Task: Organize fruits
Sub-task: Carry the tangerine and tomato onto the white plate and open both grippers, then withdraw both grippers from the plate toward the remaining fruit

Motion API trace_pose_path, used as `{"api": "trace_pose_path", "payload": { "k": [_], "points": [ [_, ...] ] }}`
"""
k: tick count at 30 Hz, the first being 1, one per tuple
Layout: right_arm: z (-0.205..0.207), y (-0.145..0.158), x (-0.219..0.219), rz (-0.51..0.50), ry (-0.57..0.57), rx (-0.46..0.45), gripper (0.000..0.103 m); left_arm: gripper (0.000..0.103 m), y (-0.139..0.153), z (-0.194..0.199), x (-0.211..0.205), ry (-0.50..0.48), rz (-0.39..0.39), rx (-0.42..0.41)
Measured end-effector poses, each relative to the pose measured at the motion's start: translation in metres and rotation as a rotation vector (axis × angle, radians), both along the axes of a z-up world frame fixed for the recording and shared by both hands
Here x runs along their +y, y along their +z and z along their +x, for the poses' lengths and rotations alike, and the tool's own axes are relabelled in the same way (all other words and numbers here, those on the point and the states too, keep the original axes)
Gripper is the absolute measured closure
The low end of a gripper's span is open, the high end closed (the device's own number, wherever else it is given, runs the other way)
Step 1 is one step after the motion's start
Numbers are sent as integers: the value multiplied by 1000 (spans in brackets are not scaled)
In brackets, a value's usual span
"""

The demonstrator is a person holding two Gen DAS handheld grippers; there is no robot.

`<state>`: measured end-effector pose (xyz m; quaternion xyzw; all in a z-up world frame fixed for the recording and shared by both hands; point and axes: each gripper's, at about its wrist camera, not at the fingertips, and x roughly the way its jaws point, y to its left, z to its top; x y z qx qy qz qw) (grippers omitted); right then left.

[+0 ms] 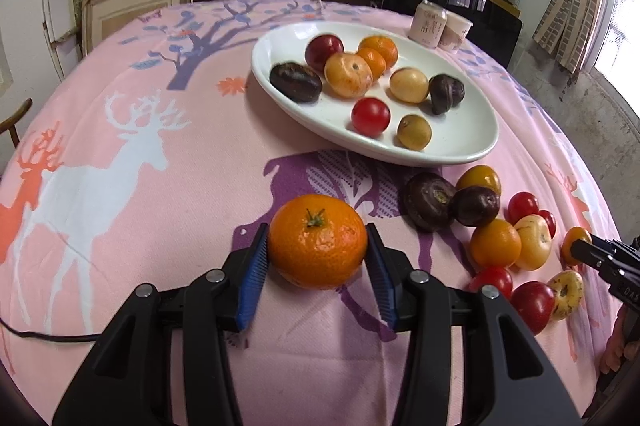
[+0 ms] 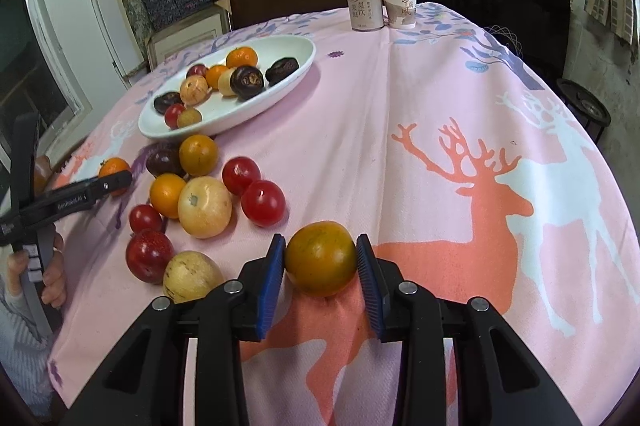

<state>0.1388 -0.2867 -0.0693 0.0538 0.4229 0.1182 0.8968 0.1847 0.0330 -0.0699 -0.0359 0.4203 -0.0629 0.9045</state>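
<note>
A bright orange mandarin (image 1: 317,254) with a green stem sits on the pink deer-print tablecloth, with my left gripper (image 1: 317,230) shut on it, blue pads pressing both sides. My right gripper (image 2: 321,240) is shut on an orange-green round fruit (image 2: 321,264) resting on the cloth. A white oval plate (image 1: 456,141) holds several fruits: red, orange, tan and dark purple. Between the grippers lies a loose pile of several fruits (image 2: 204,205). In the right wrist view, the plate (image 2: 296,51) lies at the far left.
A drink can (image 2: 364,7) and a paper cup (image 2: 400,5) stand at the table's far edge. A person's hand (image 2: 52,278) grips the left tool's handle. A black cable (image 1: 40,336) trails at the left. Chairs and shelves stand behind the table.
</note>
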Motion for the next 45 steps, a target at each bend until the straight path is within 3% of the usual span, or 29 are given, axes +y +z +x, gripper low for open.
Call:
{"api": "trace_pose_path", "payload": {
  "k": [6,13,16,22,23,24,25,27,29,33,35,39,45],
  "points": [
    [9,20,-10,52,-18,-43,66,57,23,-4,3,3,-28,-50],
    [65,72,21,110,46,-130,66,57,59,46,-16,-24,-35,-93],
    [95,78,49,135,104,-120,66,57,59,69,-18,-9,-35,-94],
    [132,60,91,105,150,-98,66,57,36,103,-13,6,-43,-38],
    [136,56,91,122,147,-94,62,57,32,105,-13,1,-45,-31],
    [139,51,87,156,140,-91,46,57,28,108,-12,-9,-52,-21],
    [139,50,85,169,132,-93,39,57,25,110,-12,-16,-60,-13],
    [137,51,78,190,121,-113,39,56,22,111,-12,-22,-59,-8],
    [133,59,70,211,105,-145,39,47,26,109,-10,-11,-52,-29],
    [126,67,61,240,89,-182,29,39,40,96,-5,-11,-82,-79],
    [123,68,54,230,57,-195,23,38,43,88,-6,-15,-61,-99],
    [112,64,33,272,9,-203,23,35,45,71,-5,11,-24,-120],
    [78,50,-11,361,-110,-216,14,29,36,31,-7,2,-65,-97]
  ]
}}
